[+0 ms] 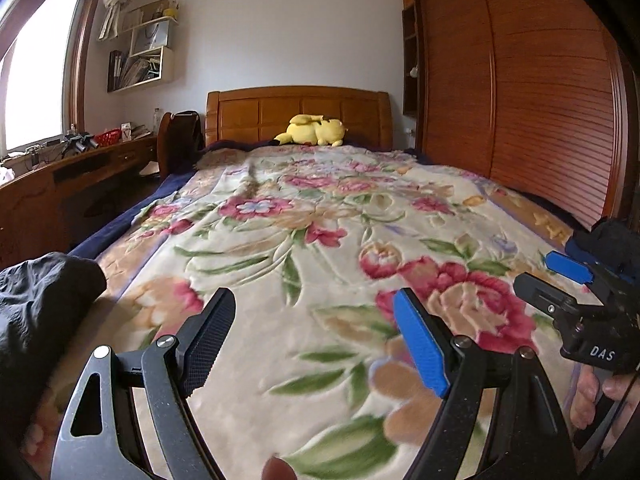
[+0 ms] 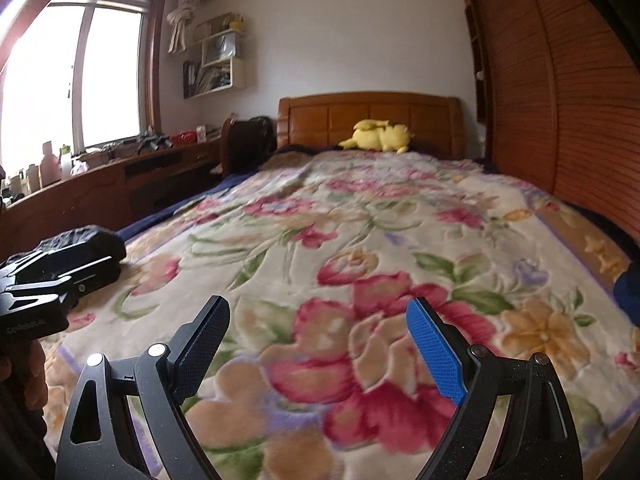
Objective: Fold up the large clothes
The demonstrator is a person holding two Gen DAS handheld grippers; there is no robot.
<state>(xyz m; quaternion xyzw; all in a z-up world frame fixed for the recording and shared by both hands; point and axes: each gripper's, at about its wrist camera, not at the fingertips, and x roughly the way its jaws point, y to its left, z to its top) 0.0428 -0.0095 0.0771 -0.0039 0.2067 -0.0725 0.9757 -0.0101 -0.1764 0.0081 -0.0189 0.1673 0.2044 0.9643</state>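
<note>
Both tongs wide open, empty, over the blanket [image 1: 304,240]. Dark garment [image 1: 44,304] bunched at bed's left edge, left of left gripper [image 1: 316,336] and nearest it; right gripper [image 2: 320,344] well apart. No clear long axis, can't tell

We are in a home bedroom: floral plush blanket [image 1: 320,240] on a wooden-headboard bed [image 1: 298,114], slatted wooden wardrobe [image 1: 552,112].
</note>
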